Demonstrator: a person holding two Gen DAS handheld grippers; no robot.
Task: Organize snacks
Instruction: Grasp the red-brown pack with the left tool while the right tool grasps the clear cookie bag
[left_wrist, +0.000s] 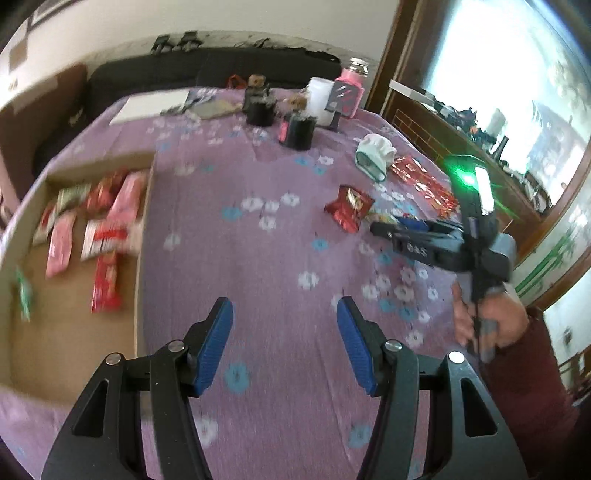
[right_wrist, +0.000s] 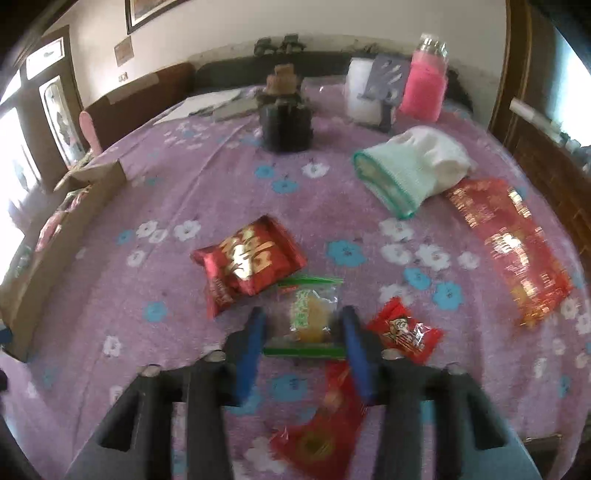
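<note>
Only rightward: clear candy packet (right_wrist: 309, 314).

tablecloth (right_wrist: 184, 177): matt cloth | red snack packet (right_wrist: 249, 260): glossy foil | box (left_wrist: 146, 206): cardboard

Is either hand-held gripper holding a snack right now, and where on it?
Neither. The left hand-held gripper is open and empty. The right hand-held gripper is open, straddling the clear green-edged snack packet without clamping it.
</note>
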